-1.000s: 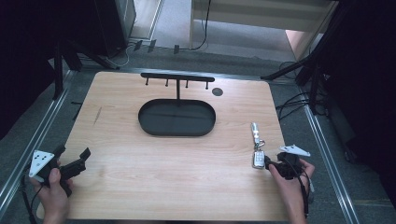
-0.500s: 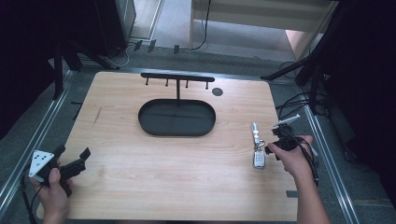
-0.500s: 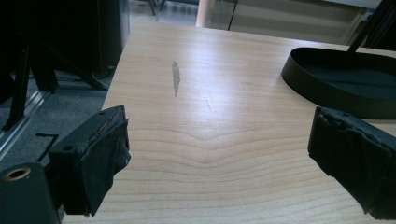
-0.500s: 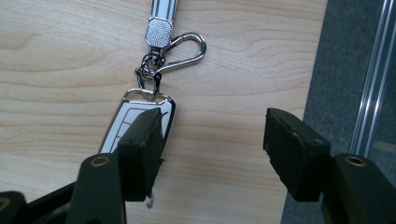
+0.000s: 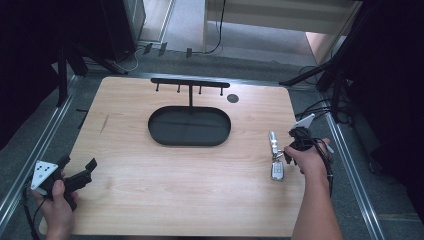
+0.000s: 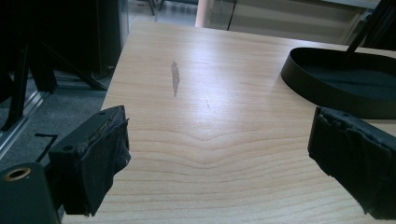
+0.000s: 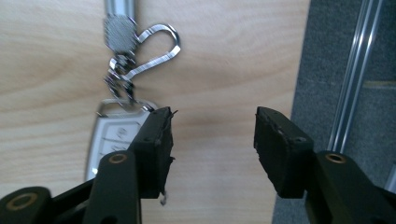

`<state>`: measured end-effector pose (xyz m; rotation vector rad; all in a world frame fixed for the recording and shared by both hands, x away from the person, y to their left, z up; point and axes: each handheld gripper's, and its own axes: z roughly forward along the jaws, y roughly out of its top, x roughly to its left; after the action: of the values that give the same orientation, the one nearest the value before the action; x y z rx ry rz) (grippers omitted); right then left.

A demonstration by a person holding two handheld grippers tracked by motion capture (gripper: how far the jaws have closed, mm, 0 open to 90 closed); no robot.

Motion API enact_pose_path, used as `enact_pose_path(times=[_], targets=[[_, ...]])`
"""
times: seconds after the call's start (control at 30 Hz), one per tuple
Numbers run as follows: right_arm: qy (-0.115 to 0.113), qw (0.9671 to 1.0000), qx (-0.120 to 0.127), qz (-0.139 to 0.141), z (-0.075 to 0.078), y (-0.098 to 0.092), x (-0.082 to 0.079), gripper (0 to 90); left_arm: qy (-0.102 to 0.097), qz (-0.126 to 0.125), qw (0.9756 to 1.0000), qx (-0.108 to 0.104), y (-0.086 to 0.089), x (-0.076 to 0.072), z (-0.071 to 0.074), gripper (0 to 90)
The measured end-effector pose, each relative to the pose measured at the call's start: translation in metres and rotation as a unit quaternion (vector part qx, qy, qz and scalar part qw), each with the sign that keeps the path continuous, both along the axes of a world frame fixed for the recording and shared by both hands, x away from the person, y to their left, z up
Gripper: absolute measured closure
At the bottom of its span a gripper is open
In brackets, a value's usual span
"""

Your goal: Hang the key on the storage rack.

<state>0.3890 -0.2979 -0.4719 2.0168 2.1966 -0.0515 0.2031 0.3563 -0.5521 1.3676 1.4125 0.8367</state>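
A white key fob (image 5: pixel 276 170) lies near the table's right edge, chained to a silver clip and a metal cylinder (image 5: pixel 273 138). My right gripper (image 5: pixel 294 146) hovers just right of it, pointing down and open. In the right gripper view the fob (image 7: pixel 112 140) sits partly under the left jaw, with the clip (image 7: pixel 156 44) above it and bare wood between the fingertips (image 7: pixel 212 126). My left gripper (image 5: pixel 77 163) rests at the table's front left, open and holding nothing; its own view shows its wide-apart jaws (image 6: pixel 217 154) over bare wood.
A black oval tray (image 5: pixel 190 141) with a hook rack (image 5: pixel 190 83) stands at the back centre; its rim (image 6: pixel 327 100) shows at the right of the left gripper view. A dark round mark (image 5: pixel 232 98) lies beside the rack. A metal rail (image 7: pixel 355 79) runs along the table's right edge.
My right hand has moved away from the front edge toward the back and tipped its gripper down beside the keys. The left gripper has stayed put.
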Motion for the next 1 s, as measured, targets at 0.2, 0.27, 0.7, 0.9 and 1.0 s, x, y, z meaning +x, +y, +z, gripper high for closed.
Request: enact_pose_path(times=[0.2,0.27,0.7,0.9,1.0], targets=[[-0.010,0.9999,0.006,-0.002,0.001,0.012,0.010,56.4,-0.001,0.000,1.0000,0.000,0.000,0.000,0.000,5.6],[-0.007,0.9999,0.013,0.001,-0.002,0.016,0.012,59.5,-0.001,0.000,1.0000,0.000,0.000,0.000,0.000,5.6],[-0.012,0.9985,0.054,0.002,-0.013,0.030,0.026,63.0,-0.001,0.000,1.0000,-0.001,0.000,0.000,0.000,5.6],[-0.032,0.9980,0.055,-0.003,-0.010,0.033,0.029,63.8,-0.002,0.000,1.0000,-0.004,0.001,0.000,0.000,5.6],[-0.033,0.9976,0.061,0.002,-0.014,0.039,0.032,63.5,-0.002,0.000,1.0000,-0.002,0.000,0.000,0.000,5.6]])
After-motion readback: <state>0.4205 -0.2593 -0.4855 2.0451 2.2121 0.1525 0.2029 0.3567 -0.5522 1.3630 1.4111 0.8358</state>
